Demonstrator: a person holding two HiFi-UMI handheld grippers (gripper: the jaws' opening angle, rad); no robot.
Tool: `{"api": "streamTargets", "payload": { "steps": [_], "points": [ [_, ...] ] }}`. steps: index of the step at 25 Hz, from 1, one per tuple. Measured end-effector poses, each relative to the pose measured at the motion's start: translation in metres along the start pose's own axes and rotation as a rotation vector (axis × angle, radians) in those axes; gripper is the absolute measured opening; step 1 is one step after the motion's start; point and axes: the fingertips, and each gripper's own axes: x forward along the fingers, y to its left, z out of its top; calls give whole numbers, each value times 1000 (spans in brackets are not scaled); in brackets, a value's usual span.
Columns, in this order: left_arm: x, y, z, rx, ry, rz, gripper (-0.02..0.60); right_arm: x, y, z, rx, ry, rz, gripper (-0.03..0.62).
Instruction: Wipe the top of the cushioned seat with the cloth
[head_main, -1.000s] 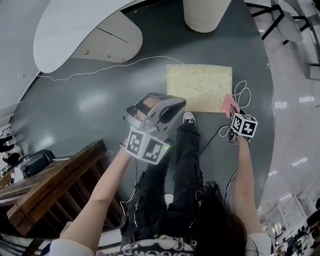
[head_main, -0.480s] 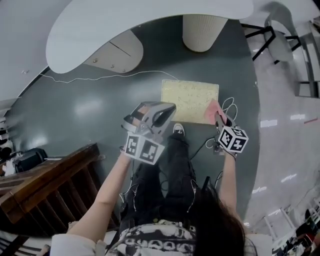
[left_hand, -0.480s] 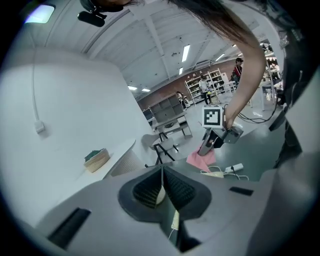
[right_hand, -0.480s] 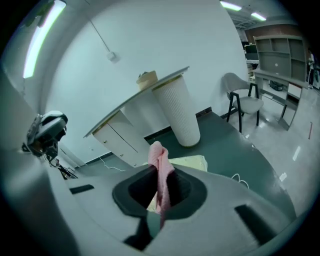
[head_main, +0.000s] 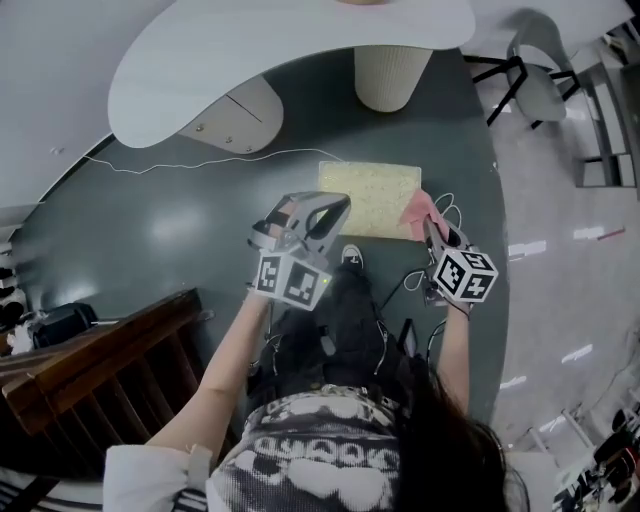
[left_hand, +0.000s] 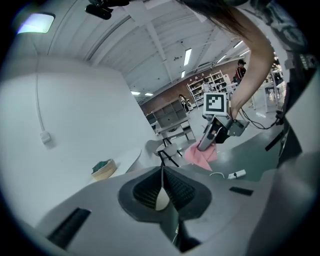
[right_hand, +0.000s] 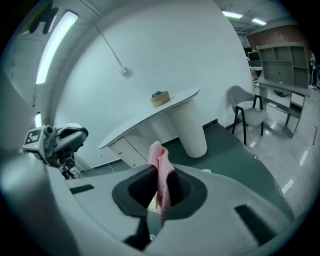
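Head view: cushioned seat (head_main: 368, 198) lies on the dark floor (head_main: 150, 230), just past the person's shoe (head_main: 349, 256). Pink cloth (head_main: 414, 211) sits at the seat's right edge, under the right gripper (head_main: 430, 232). The left gripper (head_main: 322, 215) hovers by the seat's near-left corner. Left gripper view: jaws pressed together, nothing between them. Right gripper view: jaws clamp the cloth, which stands up between them.
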Motion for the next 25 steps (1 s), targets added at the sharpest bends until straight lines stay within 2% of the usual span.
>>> {"api": "streamTargets", "payload": {
  "steps": [10, 17, 25],
  "points": [
    [-70, -10, 14, 39, -45, -28, 12, -55, 68, -11, 4, -72, -23, 11],
    [-139, -36, 4, 60, -92, -67, 12, -84, 132, -51, 3, -113, -47, 11],
    [-212, -73, -4, 100, -170, -113, 12, -114, 208, -98, -49, -157, -73, 11]
  ]
}}
